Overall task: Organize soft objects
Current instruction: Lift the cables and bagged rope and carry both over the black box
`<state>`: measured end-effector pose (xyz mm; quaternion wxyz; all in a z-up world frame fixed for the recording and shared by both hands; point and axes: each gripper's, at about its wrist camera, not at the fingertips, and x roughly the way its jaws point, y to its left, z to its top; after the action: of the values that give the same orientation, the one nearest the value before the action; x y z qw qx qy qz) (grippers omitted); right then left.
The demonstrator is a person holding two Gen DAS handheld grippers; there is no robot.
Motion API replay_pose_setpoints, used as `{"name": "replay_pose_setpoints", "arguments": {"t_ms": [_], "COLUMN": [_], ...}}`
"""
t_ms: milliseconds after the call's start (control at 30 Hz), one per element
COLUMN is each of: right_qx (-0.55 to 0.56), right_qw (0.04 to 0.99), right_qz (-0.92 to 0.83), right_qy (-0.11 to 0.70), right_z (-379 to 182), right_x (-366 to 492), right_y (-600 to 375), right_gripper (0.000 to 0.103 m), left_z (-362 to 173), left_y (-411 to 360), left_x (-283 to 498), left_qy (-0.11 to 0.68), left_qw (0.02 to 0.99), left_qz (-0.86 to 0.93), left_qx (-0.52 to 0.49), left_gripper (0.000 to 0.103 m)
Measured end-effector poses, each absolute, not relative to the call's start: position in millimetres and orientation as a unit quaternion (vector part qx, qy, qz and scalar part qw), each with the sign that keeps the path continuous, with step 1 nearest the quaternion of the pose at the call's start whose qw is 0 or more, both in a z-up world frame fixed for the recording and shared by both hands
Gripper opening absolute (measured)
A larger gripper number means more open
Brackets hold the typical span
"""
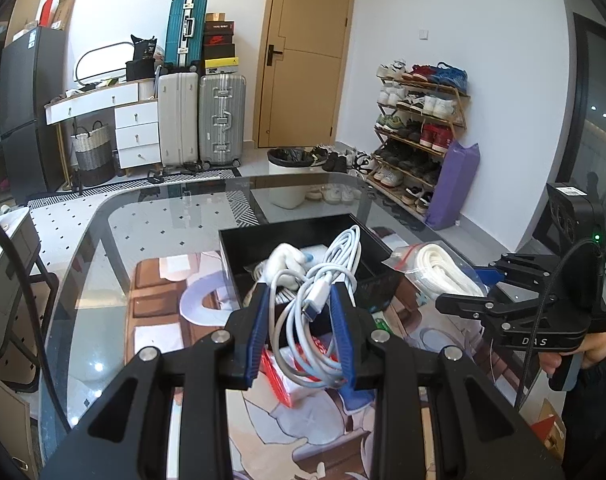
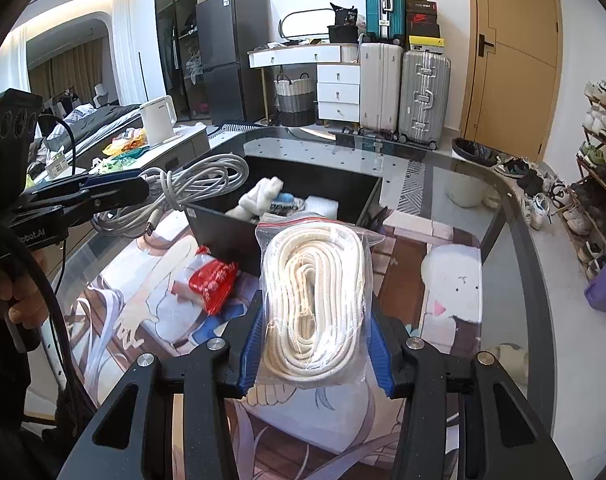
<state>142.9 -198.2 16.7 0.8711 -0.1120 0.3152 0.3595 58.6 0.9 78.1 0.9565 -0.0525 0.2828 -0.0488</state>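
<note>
Ahead, black tray (image 2: 223,232) blocking, left claw (image 1: 301,300) clamped on white cable (image 1: 323,280), right claw (image 2: 315,332) on bagged rope (image 2: 313,304).

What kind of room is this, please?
Probably a lived-in home, near the entrance: a shoe rack full of shoes, stacked suitcases beside a door, and a bed further back.

Glass table (image 1: 151,216) carries black box (image 1: 239,264), red packet (image 2: 211,280); printed mat (image 2: 431,264) shows beneath glass.
</note>
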Motion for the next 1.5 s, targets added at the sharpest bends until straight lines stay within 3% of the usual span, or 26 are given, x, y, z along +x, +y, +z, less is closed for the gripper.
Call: {"name": "replay_pose_setpoints", "arguments": {"t_ms": [633,1500], "right_qx": [-0.109,-0.142], "right_qw": [0.87,0.865], "right_qz": [0.357,0.331], "right_qy": [0.322,0.348], "right_z": [42.3,26.3], "right_x": [176.6,226.3], "right_y": [-164.9,-123.7], "right_gripper": [0.046,0.046], "left_z": [73.8,49.8], "left_y": [4.2,-7.4], "left_x": [98.9,146.8], "left_qy": [0.294,0.325], "left_qw": [0.955,0.945], "left_qz": [-0.009,0.019], "left_qx": [-0.044,-0.017], "left_gripper": [0.029,0.029]}}
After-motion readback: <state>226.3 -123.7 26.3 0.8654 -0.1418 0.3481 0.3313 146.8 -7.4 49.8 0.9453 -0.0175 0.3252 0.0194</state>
